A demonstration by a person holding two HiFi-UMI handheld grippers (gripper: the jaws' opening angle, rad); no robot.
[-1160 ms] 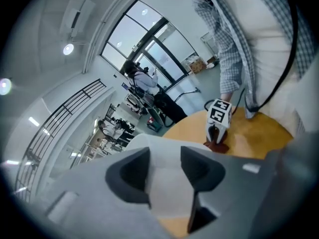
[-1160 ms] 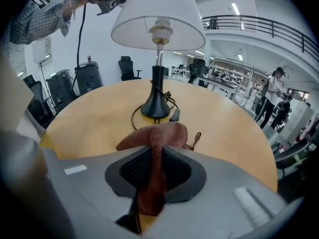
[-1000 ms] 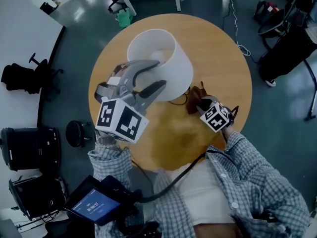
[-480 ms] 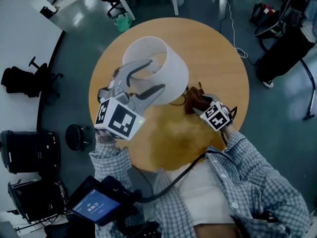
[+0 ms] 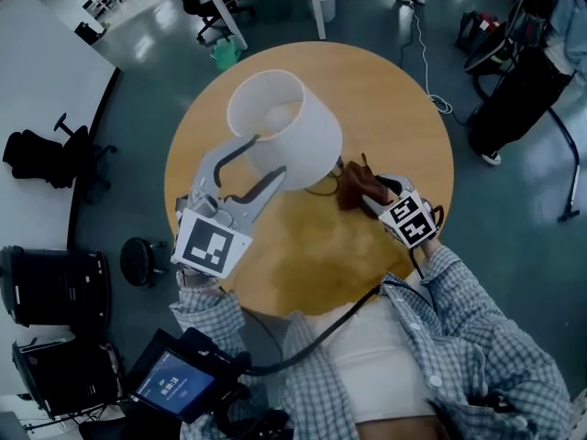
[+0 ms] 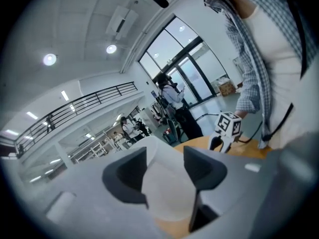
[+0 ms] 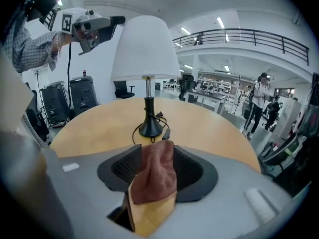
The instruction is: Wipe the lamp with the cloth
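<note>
The lamp (image 5: 286, 122) is stood on the round table (image 5: 394, 108), toward its far left edge as the head view shows it. It is not yet touched by the cloth (image 7: 154, 176), so the step in hand is judged to be bringing the cloth up to the shade (image 7: 144, 49). To do this well, the cloth should be lifted as high as the shade and pressed on it softly, because a shade like this is probably light and could be dented or tipped. The shade should be kept still from the other side while it is rubbed, and the cord (image 7: 158, 117) should not be pulled. The left gripper (image 6: 164, 163) is held up by the top of the shade. Its jaws are wide apart and have just been closed a little. Nothing is squeezed by them, though the shade is seen through the gap. The right gripper (image 7: 157, 156) is held between the table's middle and its right edge. Its jaws have just been closed a little too, and the bunched cloth is pinched between them.
</note>
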